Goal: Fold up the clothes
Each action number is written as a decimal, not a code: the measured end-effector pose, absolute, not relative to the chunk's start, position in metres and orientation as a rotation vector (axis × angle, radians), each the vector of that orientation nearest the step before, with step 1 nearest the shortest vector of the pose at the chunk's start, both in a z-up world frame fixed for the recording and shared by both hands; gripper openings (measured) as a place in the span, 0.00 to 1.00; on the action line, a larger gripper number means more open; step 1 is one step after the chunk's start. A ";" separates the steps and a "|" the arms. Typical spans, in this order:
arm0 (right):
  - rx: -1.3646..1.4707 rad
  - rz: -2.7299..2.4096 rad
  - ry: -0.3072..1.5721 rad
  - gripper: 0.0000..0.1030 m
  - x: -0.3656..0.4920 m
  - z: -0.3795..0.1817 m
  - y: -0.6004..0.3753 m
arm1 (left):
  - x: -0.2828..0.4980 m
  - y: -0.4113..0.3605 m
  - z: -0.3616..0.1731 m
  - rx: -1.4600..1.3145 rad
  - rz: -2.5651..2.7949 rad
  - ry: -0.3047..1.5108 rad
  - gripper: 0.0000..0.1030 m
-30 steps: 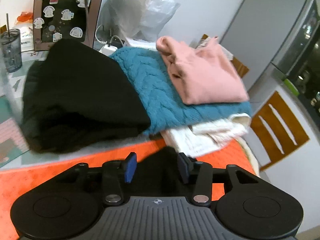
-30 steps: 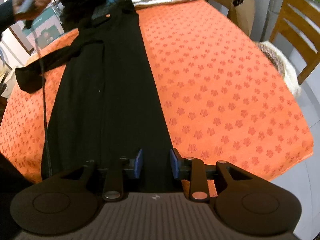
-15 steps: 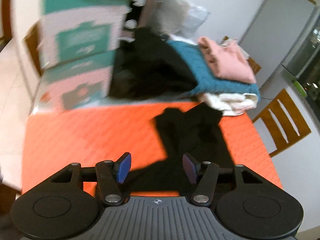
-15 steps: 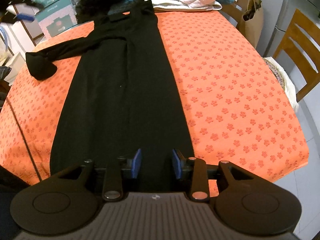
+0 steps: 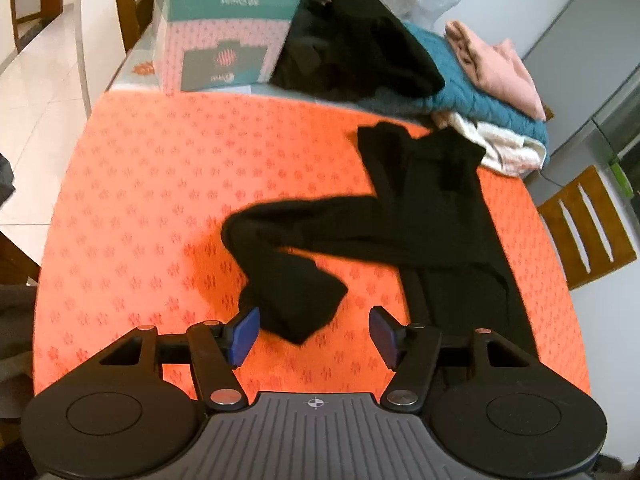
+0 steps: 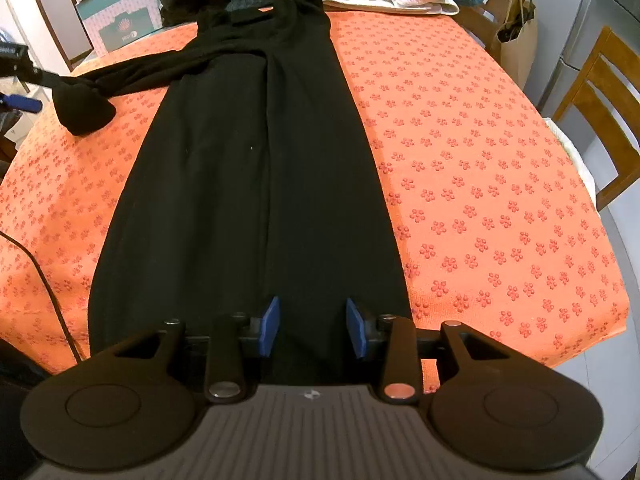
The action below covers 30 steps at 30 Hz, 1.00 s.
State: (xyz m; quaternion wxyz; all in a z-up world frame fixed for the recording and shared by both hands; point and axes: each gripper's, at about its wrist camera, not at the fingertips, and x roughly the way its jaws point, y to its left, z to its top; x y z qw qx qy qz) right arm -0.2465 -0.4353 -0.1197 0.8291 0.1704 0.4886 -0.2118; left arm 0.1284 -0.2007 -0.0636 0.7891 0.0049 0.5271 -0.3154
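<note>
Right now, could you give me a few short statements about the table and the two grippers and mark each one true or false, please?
1. The black garment lies lengthwise on the orange tablecloth. True.
2. The left gripper grips the sleeve cuff. False: its jaws stand open, the cuff just ahead of them.
3. The pink sweater lies on the teal knit. True.
4. The right gripper hovers over bare tablecloth. False: it is over the garment's near end.

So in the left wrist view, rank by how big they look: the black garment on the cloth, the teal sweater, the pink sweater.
1. black garment, largest.
2. teal sweater.
3. pink sweater, smallest.
The sweaters lie farther back and partly covered, so only apparent size is ranked.
</note>
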 end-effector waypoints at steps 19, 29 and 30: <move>0.329 -0.456 1.043 0.42 -0.245 -0.120 -0.431 | 0.118 -0.197 -0.073 0.106 -0.663 0.953 0.04; 0.301 -0.442 1.065 0.43 -0.245 -0.119 -0.429 | 0.116 -0.126 -0.013 0.161 -0.705 0.955 0.04; 0.297 -0.438 1.070 0.43 -0.244 -0.119 -0.429 | 0.114 -0.119 -0.008 0.167 -0.716 0.962 0.04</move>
